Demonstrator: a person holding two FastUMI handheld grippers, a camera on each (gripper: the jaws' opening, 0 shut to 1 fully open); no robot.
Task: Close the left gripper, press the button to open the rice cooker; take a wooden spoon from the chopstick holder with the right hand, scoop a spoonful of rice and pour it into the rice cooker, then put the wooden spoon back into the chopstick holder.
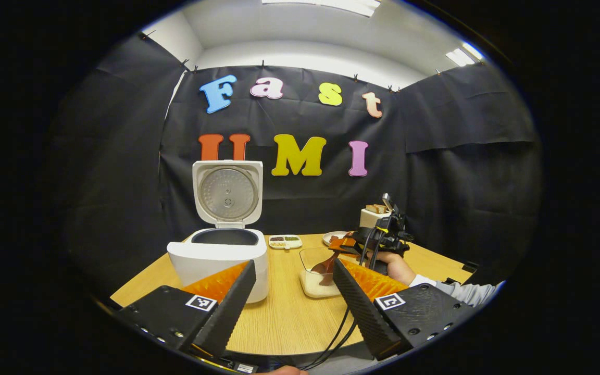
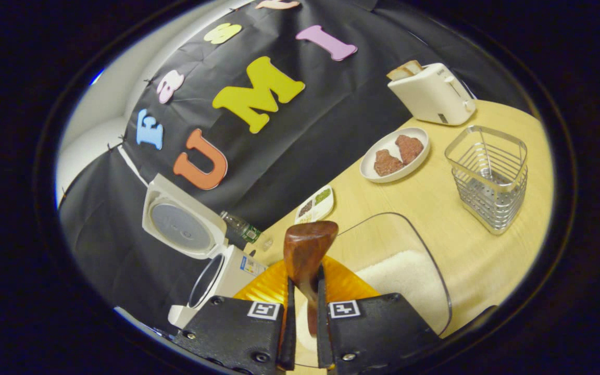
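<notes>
The white rice cooker (image 1: pixel 216 258) stands open on the wooden table, its lid (image 1: pixel 227 192) upright and the dark pot visible. My left gripper (image 1: pixel 294 265) hovers open in front of it, holding nothing. To the right, a hand holds my right gripper (image 1: pixel 378 239), which dips the wooden spoon (image 1: pixel 326 268) into the clear rice container (image 1: pixel 314 289). In the right gripper view my right gripper (image 2: pixel 305 284) is shut on the wooden spoon (image 2: pixel 308 247) by its handle, the bowl over the rice container (image 2: pixel 399 276). The wire chopstick holder (image 2: pixel 490 177) stands empty to the right. The rice cooker (image 2: pixel 222 278) lies to the left.
A white toaster (image 2: pixel 433 94) with bread sits at the back right. In front of it is a plate with two meat pieces (image 2: pixel 395 154). A small divided dish (image 2: pixel 316 203) and a plastic bottle (image 2: pixel 240 226) lie near the wall. Cables hang below my left gripper.
</notes>
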